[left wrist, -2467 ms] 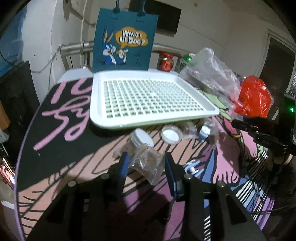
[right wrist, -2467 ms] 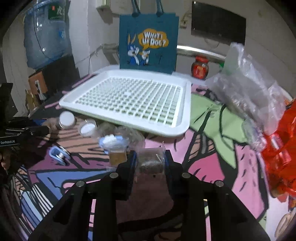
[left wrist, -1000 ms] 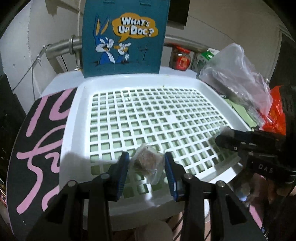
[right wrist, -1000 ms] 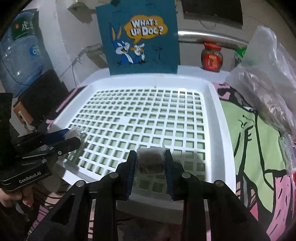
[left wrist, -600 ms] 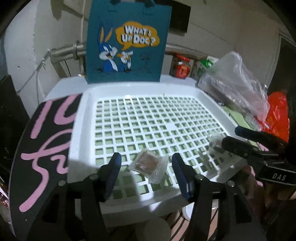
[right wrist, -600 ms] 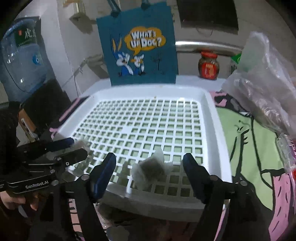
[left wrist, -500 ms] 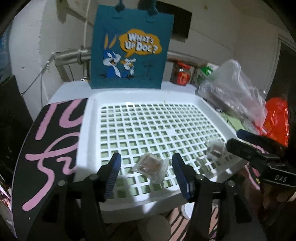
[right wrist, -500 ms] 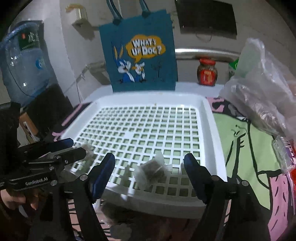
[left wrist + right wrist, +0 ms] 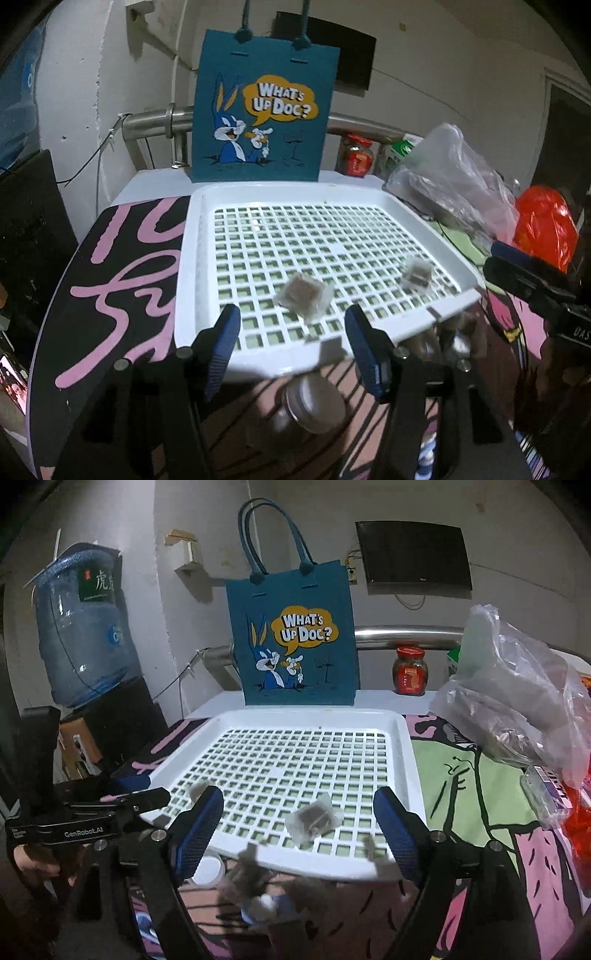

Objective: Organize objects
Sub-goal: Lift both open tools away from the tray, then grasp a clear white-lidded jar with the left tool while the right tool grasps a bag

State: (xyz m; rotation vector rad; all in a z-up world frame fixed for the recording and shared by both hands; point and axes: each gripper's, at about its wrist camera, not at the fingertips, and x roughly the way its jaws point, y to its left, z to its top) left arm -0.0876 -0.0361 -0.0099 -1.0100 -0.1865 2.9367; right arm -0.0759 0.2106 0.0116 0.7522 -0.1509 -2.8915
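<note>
Two small clear packets of brown stuff lie on the grid floor of the white tray [image 9: 188, 258], near its front edge. The left packet [image 9: 304, 293] rests just beyond my left gripper [image 9: 295, 343], which is open and touches nothing. The right packet [image 9: 314, 819] lies ahead of my right gripper [image 9: 299, 830]; its jaws are opening, wide apart and clear of the packet. In the left wrist view the right packet [image 9: 417, 273] and the right gripper [image 9: 532, 284] show at the right. The left gripper [image 9: 110, 808] shows at the left of the tray [image 9: 410, 775].
A blue cartoon tote bag [image 9: 258, 110] stands behind the tray. A clear plastic bag [image 9: 517, 701], a red bag [image 9: 543, 221] and a red-lidded jar [image 9: 410, 672] are at the right. Small round-lidded jars [image 9: 314, 406] lie before the tray. A water bottle [image 9: 85, 635] stands far left.
Both grippers opened and let their packets go onto the tray. Both then drew back and rose, so the packets now lie ahead of the fingertips.
</note>
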